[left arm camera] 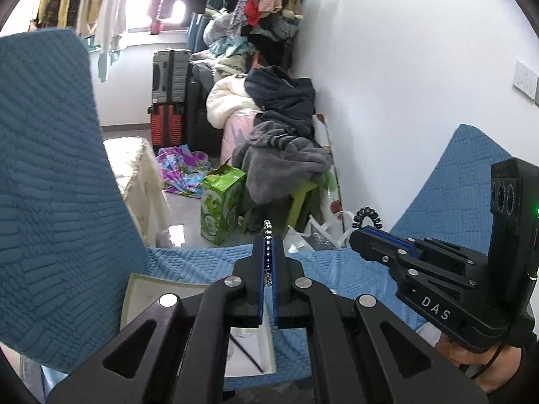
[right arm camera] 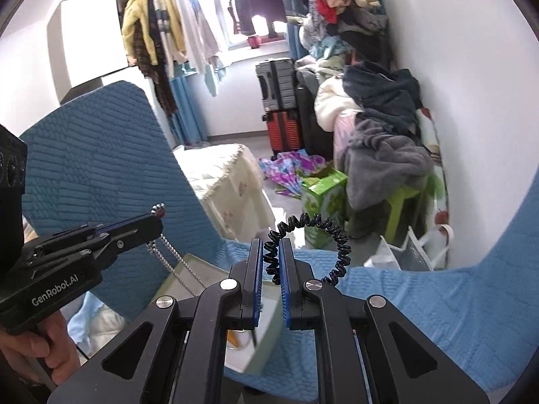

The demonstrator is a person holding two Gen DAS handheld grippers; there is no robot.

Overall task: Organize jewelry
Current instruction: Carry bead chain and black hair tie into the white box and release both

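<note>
My left gripper [left arm camera: 268, 245] is shut on a silver bead chain [left arm camera: 267, 235], whose end sticks up past the fingertips; in the right wrist view the left gripper [right arm camera: 155, 217] shows at the left with the bead chain [right arm camera: 175, 257] hanging down from it. My right gripper [right arm camera: 271, 249] is shut on a black coiled hair tie [right arm camera: 320, 232] that loops up and to the right. It shows at the right of the left wrist view [left arm camera: 357, 235] with the coil [left arm camera: 367, 217] above its tip. A white open box [left arm camera: 249, 346] lies below both grippers on the blue quilt.
A blue quilted cover [left arm camera: 50, 168] rises at left and right [right arm camera: 454, 303]. Beyond the bed edge lie a green carton [left arm camera: 220, 198], a pile of clothes [left arm camera: 283, 128], suitcases [left arm camera: 170, 94], a cream-covered stand [right arm camera: 222, 175] and white bags [right arm camera: 414, 249] by the wall.
</note>
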